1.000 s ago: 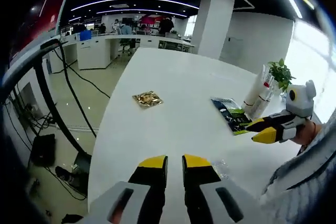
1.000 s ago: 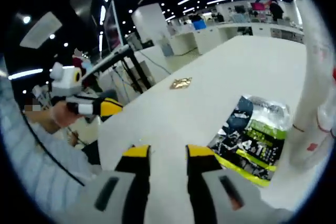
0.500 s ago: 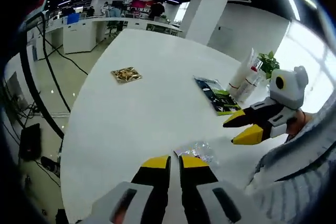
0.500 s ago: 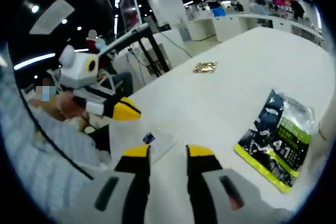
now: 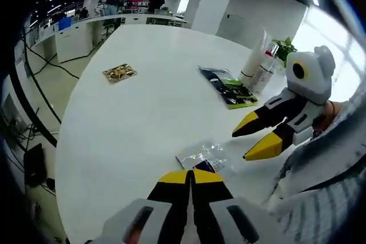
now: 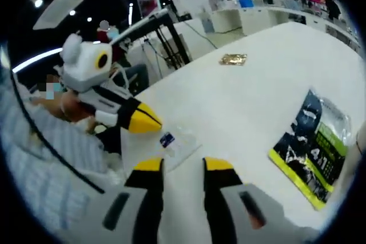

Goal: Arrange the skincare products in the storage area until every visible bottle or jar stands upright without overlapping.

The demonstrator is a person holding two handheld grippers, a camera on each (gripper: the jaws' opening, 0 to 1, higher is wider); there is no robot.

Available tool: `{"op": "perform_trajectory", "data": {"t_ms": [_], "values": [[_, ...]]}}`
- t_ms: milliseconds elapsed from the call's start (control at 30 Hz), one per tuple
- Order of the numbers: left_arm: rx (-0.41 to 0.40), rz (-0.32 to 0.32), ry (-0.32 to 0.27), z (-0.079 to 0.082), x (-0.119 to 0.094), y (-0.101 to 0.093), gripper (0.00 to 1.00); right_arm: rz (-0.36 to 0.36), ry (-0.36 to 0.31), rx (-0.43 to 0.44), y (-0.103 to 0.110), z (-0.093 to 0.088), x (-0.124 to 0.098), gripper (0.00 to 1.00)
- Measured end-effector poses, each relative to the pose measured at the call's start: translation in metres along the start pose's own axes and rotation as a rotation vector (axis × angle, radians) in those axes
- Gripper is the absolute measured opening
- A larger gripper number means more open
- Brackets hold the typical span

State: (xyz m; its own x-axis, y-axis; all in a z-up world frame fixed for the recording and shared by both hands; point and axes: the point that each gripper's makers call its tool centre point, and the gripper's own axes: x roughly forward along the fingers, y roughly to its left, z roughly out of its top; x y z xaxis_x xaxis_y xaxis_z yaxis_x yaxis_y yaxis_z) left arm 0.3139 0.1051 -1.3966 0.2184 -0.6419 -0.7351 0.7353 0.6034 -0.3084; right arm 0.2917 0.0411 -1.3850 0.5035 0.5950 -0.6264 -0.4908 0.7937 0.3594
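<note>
Two white skincare tubes [image 5: 258,64] stand upright at the far right of the white table [image 5: 143,118]. A small clear sachet [image 5: 205,157] with a dark label lies flat near the table's front edge, just ahead of my left gripper [image 5: 190,175], whose yellow jaws are pressed together with nothing seen between them. My right gripper [image 5: 253,138] comes in from the right, open, its tips just right of the sachet. In the right gripper view my right gripper [image 6: 183,167] is open just short of the sachet [image 6: 177,141], and the left gripper [image 6: 143,119] points at it from the left.
A dark and green foil packet [image 5: 227,87] lies flat next to the tubes, also seen as the packet [image 6: 317,152]. A small gold packet [image 5: 119,72] lies at the far left. A potted plant [image 5: 284,47] stands behind the tubes. The person's striped sleeve [image 5: 320,198] fills the lower right.
My left jaws have closed from a narrow gap to touching. Both views have dropped towards the near table edge, bringing the clear sachet into sight between the two grippers.
</note>
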Motion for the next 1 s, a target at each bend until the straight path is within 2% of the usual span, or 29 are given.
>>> {"op": "perform_trajectory", "data": {"t_ms": [467,733,933,1000], "values": [[0.014,0.001,0.019,-0.010,0.007,-0.003,0.01,0.004,0.031,0.009,0.003,-0.006,0.007,0.25],[0.016,0.002,0.002,-0.009,0.005,-0.001,0.01,0.014,0.031,0.032,0.004,-0.004,0.011,0.25],[0.029,0.007,-0.013,-0.009,0.005,-0.001,0.01,0.041,0.041,0.053,0.011,-0.002,0.018,0.21],[0.031,0.009,-0.018,-0.009,0.005,-0.001,0.01,0.053,0.043,0.066,0.014,-0.002,0.019,0.17]]}}
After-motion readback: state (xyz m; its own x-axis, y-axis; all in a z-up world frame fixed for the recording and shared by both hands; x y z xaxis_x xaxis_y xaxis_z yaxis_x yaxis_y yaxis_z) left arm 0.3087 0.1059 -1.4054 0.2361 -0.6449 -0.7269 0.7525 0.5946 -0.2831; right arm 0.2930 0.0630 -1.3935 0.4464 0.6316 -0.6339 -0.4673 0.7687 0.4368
